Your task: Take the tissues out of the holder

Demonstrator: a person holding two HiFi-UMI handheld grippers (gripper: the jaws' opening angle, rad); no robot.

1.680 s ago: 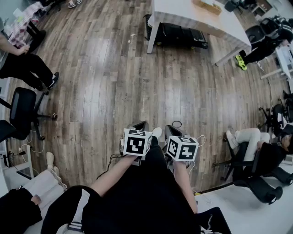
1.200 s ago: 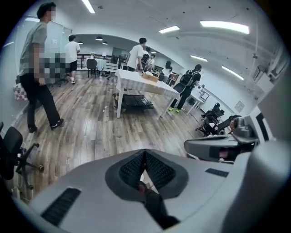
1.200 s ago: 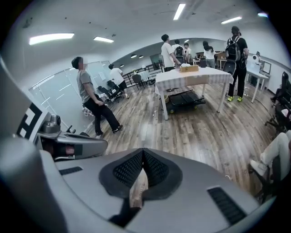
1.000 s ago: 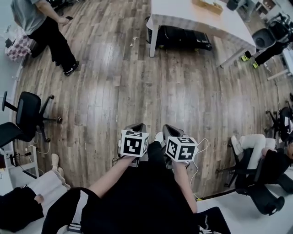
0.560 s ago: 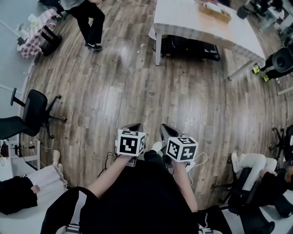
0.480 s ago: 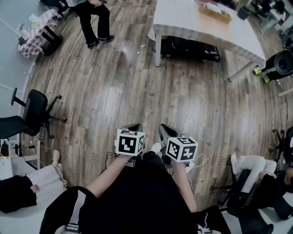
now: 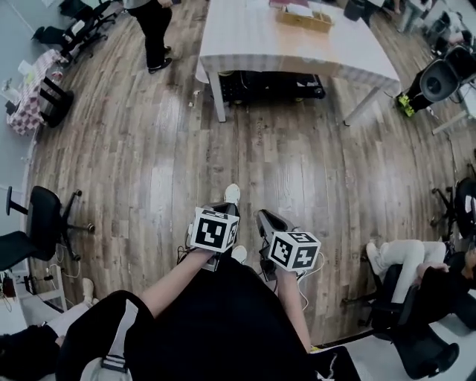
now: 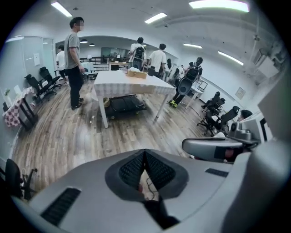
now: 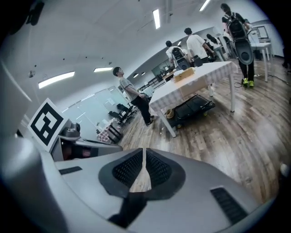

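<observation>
A wooden holder (image 7: pixel 305 16) stands on the far side of a white table (image 7: pixel 253 41) across the room; its contents are too small to make out. It also shows in the left gripper view as holder (image 8: pixel 136 74) on table (image 8: pixel 125 84), and in the right gripper view as holder (image 9: pixel 183 75) on table (image 9: pixel 202 73). My left gripper (image 7: pixel 225 208) and right gripper (image 7: pixel 265 218) are held side by side over the wood floor, far short of the table. Both the left gripper (image 8: pixel 144 153) and the right gripper (image 9: pixel 143 151) are shut with nothing between the pads.
A black cart (image 7: pixel 268 85) sits under the table. A person (image 7: pixel 155 26) stands by its left corner. Office chairs (image 7: pixel 33 223) line the left side, and another chair (image 7: pixel 439 74) is at the upper right. A seated person (image 7: pixel 416 260) is at the right.
The table has come nearer and more into view as I move toward it. The standing person has walked up to the table's left. Both grippers stay shut, side by side.
</observation>
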